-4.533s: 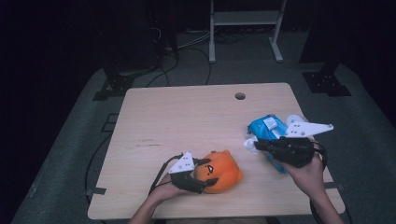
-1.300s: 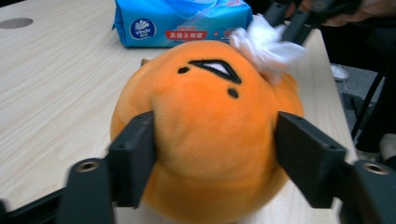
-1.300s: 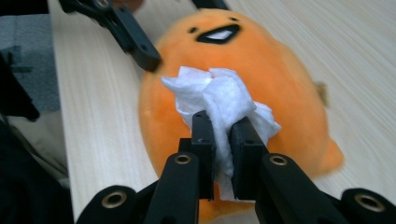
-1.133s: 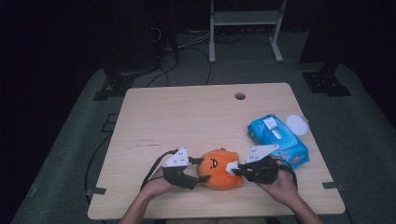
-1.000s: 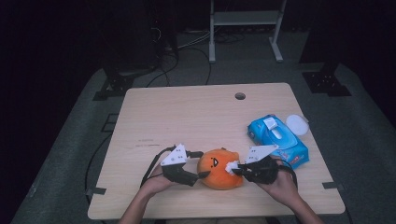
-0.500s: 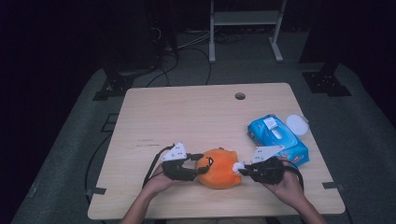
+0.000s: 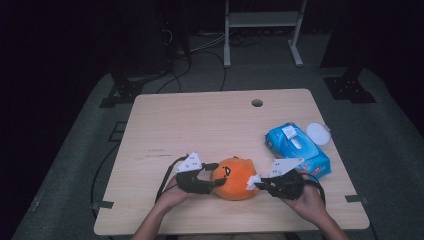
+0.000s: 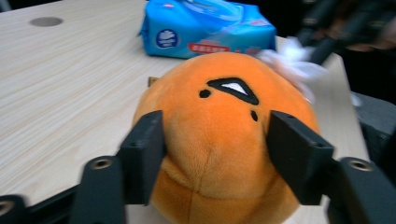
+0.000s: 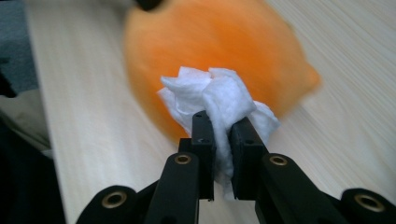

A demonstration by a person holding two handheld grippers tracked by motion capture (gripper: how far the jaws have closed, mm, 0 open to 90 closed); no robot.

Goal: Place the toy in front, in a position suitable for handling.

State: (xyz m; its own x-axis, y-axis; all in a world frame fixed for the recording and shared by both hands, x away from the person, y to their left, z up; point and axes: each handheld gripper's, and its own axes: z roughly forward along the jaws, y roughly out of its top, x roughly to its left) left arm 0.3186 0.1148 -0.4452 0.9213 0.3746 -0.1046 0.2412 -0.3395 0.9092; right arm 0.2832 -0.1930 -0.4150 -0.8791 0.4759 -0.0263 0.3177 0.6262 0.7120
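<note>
Orange plush toy point(image 7: 234, 178) is sitting on the wooden table point(image 7: 200, 125), near the front edge where the person is standing, and its little black face is looking up and toward the left gripper. The left gripper point(image 7: 212, 176) is reaching to the toy from its left side; in the left gripper view the two black jaws are standing on both sides of the soft body point(image 8: 219, 140) and are pressing lightly against it, so the gripper is holding the toy; the jaws have just been opening a little, with the toy between them. The right gripper point(image 7: 261, 184) is coming from the other side, and its jaws are squeezing tight on a crumpled white wipe point(image 9: 217, 100). The wipe is touching the right side of the toy point(image 9: 215, 42). Each hand is holding its gripper low over the table, the left hand point(image 7: 175, 195) and the right hand point(image 7: 307, 200) entering from the front edge. Behind the right gripper, a blue pack of wipes point(image 7: 296, 150) is lying flat, and a small white round lid point(image 7: 318, 133) is lying just beside the pack. A small round hole point(image 7: 257, 103) is showing near the far edge.
</note>
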